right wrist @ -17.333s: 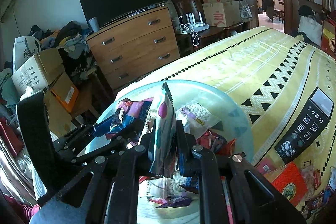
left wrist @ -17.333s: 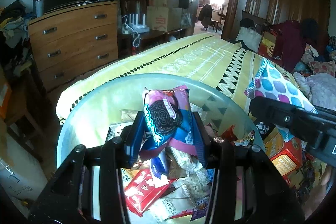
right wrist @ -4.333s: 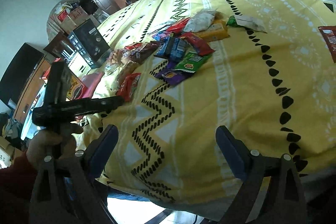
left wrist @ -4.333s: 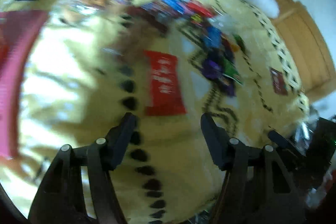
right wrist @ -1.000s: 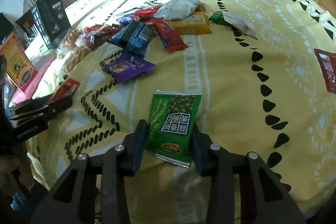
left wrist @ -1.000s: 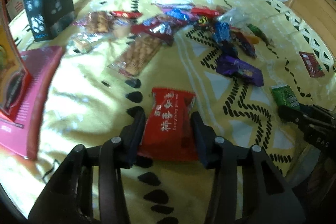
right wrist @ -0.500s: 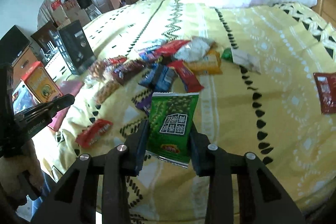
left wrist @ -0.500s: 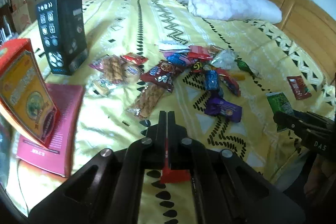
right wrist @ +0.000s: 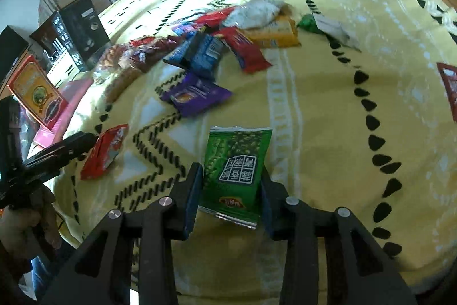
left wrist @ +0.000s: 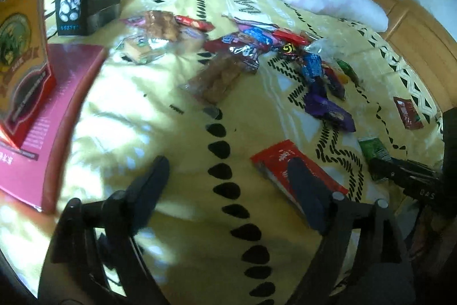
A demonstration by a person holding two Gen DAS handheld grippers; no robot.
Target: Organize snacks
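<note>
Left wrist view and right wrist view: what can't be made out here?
- Red snack packet: in the left wrist view, one finger of the open left claw covers its near end; print blurred.
- Green snack packet: in the right wrist view, its side edges sit behind the right claw.
- Dark red packet: cut off by the right edge.
- Snack pile: motion blur hides labels.
</note>
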